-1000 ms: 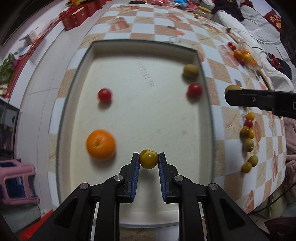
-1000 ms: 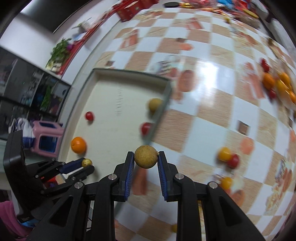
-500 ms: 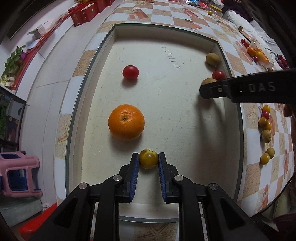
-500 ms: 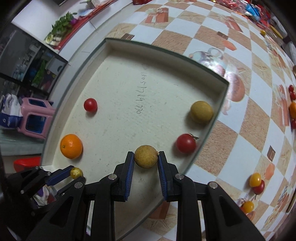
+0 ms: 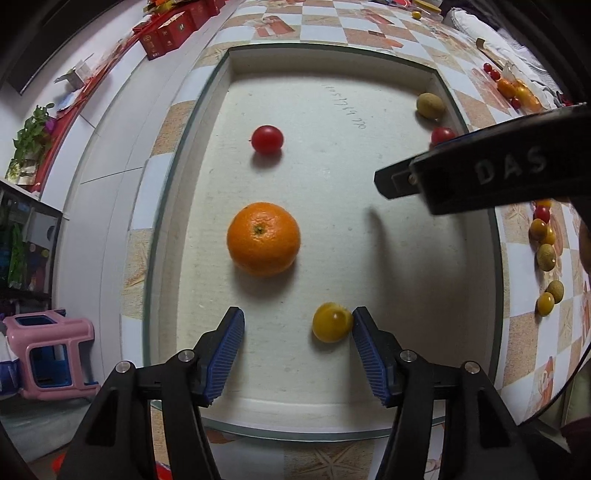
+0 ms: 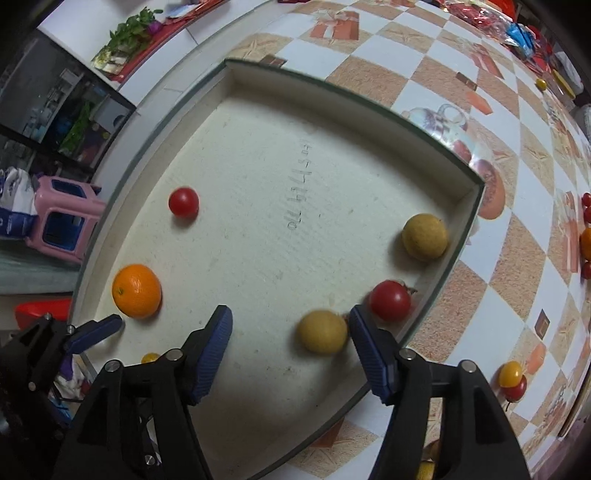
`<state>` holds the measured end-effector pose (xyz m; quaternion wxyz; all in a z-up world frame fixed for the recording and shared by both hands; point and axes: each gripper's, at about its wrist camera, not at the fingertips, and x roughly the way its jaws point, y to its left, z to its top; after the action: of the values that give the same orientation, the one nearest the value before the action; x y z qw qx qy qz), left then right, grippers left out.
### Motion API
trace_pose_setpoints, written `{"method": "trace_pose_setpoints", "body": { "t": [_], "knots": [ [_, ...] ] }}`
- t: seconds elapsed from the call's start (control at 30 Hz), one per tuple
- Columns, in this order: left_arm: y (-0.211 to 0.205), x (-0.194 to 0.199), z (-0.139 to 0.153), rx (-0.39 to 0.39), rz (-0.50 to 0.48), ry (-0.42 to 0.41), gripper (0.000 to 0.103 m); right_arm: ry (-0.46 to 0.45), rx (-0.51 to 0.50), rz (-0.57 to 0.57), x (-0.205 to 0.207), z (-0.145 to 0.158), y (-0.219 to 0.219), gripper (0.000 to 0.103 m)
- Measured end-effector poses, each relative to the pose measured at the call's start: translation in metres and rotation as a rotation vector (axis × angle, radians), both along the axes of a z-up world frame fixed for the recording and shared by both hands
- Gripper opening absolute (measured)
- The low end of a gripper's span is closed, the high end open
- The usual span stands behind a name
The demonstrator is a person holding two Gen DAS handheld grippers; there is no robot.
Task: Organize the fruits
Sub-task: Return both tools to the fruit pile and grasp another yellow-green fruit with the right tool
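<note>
A shallow white tray [image 5: 369, 402] [image 6: 332, 88] lies on the checkered table. My left gripper [image 5: 298, 328] is open; a small yellow tomato [image 5: 331, 321] lies on the tray floor against its right finger. My right gripper [image 6: 291, 325] is open; a tan longan [image 6: 322, 331] lies beside its right finger, slightly blurred. In the tray are also an orange [image 5: 263, 238] [image 6: 136, 290], a red tomato [image 5: 267, 139] [image 6: 183, 201], another red tomato [image 6: 390, 300] [image 5: 441, 134] and a second longan [image 6: 424, 236] [image 5: 429, 105].
Loose small fruits lie on the table right of the tray [image 5: 545, 243] [image 6: 511, 378]. More oranges and cherry tomatoes [image 5: 511, 86] sit farther back. A pink stool [image 5: 48, 354] stands on the floor at the left. Red boxes [image 5: 173, 27] are at the far table edge.
Both grippers have opened and let go of their fruit: the yellow tomato and the longan now lie on the tray floor. Both grippers are lower and closer to the tray.
</note>
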<state>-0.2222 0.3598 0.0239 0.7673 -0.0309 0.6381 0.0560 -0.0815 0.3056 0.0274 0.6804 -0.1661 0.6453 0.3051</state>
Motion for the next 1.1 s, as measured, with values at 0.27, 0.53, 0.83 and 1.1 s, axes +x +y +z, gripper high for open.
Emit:
{"method": "trace_pose_setpoints", "body": {
  "t": [0.27, 0.53, 0.83, 1.1],
  "knots": [
    [-0.004, 0.010, 0.012, 0.011, -0.023, -0.012, 0.062, -0.044, 0.098, -0.095, 0.015, 0.036, -0.024, 0.082],
    [-0.030, 0.035, 0.037, 0.010, -0.103, -0.071, 0.062, -0.071, 0.099, -0.265, 0.021, 0.054, -0.104, 0.082],
    [-0.078, 0.066, 0.057, -0.003, -0.250, -0.120, 0.062, -0.040, -0.002, -0.470, -0.018, 0.041, -0.218, 0.082],
    [-0.133, 0.103, 0.049, -0.014, -0.412, -0.096, 0.062, 0.024, -0.057, -0.506, -0.076, 0.013, -0.247, 0.082]
  ]
}}
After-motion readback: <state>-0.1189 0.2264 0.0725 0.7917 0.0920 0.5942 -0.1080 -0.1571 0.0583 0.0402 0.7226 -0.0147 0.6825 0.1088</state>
